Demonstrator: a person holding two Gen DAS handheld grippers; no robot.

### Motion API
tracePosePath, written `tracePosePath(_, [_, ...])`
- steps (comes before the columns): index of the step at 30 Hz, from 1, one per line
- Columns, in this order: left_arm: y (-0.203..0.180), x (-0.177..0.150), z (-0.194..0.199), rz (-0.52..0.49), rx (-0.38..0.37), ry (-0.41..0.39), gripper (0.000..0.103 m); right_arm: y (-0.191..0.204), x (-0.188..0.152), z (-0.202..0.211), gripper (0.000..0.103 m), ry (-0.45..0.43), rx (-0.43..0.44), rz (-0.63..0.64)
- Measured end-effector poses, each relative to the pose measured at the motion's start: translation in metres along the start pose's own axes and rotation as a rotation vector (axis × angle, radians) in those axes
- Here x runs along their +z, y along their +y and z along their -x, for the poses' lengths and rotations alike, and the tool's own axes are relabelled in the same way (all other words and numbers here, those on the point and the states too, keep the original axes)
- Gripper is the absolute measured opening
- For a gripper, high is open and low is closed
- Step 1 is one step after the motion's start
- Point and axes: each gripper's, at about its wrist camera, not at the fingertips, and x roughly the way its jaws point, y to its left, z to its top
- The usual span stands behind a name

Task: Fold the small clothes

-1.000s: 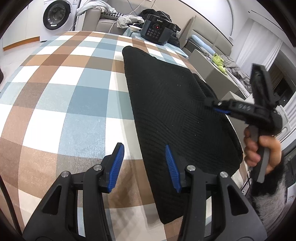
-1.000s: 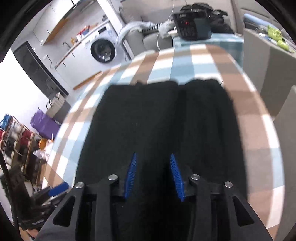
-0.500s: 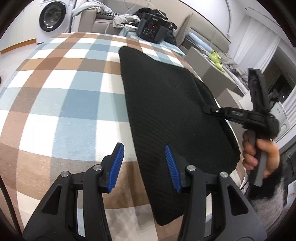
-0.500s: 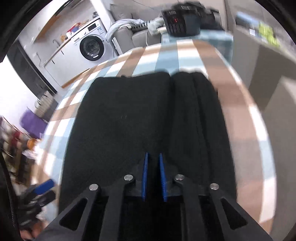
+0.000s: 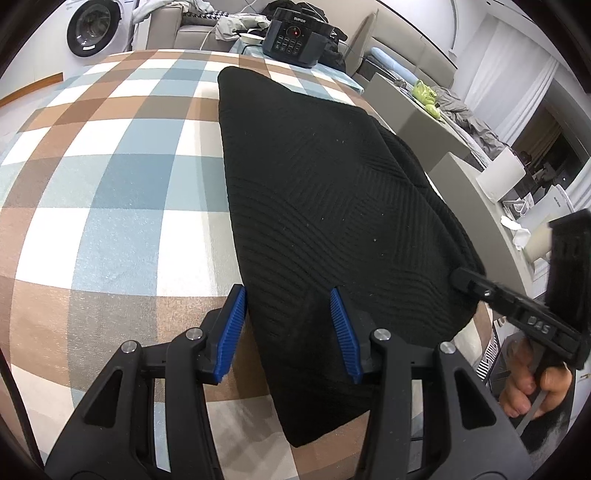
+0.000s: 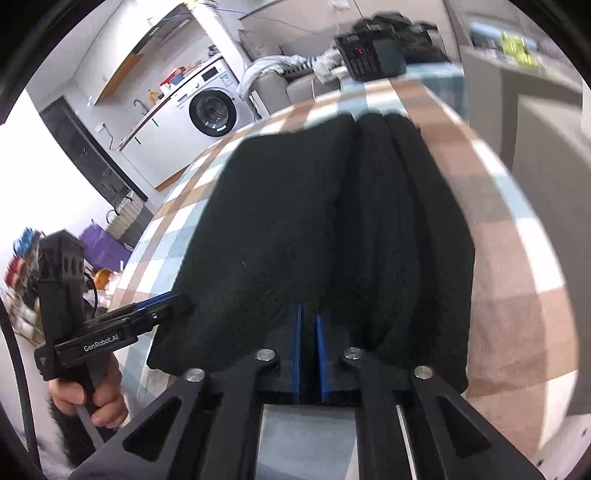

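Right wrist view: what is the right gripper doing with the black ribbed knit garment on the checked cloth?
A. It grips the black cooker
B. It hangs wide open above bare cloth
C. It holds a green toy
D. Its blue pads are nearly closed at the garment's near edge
D: the right gripper shows its blue pads drawn almost together at the near edge of the black ribbed knit garment, its jaws having just been closing on the fabric.

**Checked bench in a cluttered living space**

Covered in a brown, blue and white checked cloth (image 5: 110,192), with a black cooker (image 5: 295,35) at the far end. Beyond it, a grey sofa (image 5: 166,31) strewn with laundry. White washing machine (image 6: 212,110) under a counter against the left wall. White curtains (image 5: 517,74) at right, daylit. Purple bag (image 6: 98,245) down on the floor.
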Motion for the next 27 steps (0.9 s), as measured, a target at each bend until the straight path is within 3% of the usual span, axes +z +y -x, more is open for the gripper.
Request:
tracePosePath(2, [0.000, 0.000, 0.005, -0.009, 0.004, -0.008, 0.043, -0.001, 0.001, 0.005, 0.006, 0.007, -0.014, 0.010])
tracePosePath(4, [0.001, -0.001, 0.008, -0.011, 0.010, -0.013, 0.044, -0.011, -0.001, -0.010, 0.007, 0.069, -0.071, -0.005])
tracePosePath(6, [0.003, -0.001, 0.008, -0.001, 0.011, -0.009, 0.044, -0.016, -0.005, -0.008, 0.008, 0.080, -0.043, -0.045])
tracePosePath(8, [0.004, -0.002, 0.009, -0.001, 0.018, -0.008, 0.044, -0.020, -0.005, 0.010, 0.017, 0.024, -0.006, -0.066])
tracePosePath(9, [0.005, -0.003, 0.010, -0.002, 0.021, -0.009, 0.044, -0.022, -0.005, 0.021, 0.028, -0.013, -0.005, -0.068])
tracePosePath(11, [0.007, -0.004, 0.011, 0.002, 0.018, -0.006, 0.044, -0.030, -0.006, 0.037, 0.039, -0.054, -0.025, -0.091])
tracePosePath(16, [0.008, -0.004, 0.011, 0.008, 0.015, -0.005, 0.044, -0.052, -0.020, 0.037, 0.039, 0.006, 0.003, -0.190])
tracePosePath(21, [0.006, -0.006, 0.012, 0.000, 0.015, -0.006, 0.044, -0.049, -0.028, 0.022, 0.043, 0.046, 0.027, -0.192])
tracePosePath(27, [0.010, -0.007, 0.017, 0.007, 0.020, -0.016, 0.044, -0.048, -0.020, 0.009, 0.059, 0.039, 0.085, -0.176])
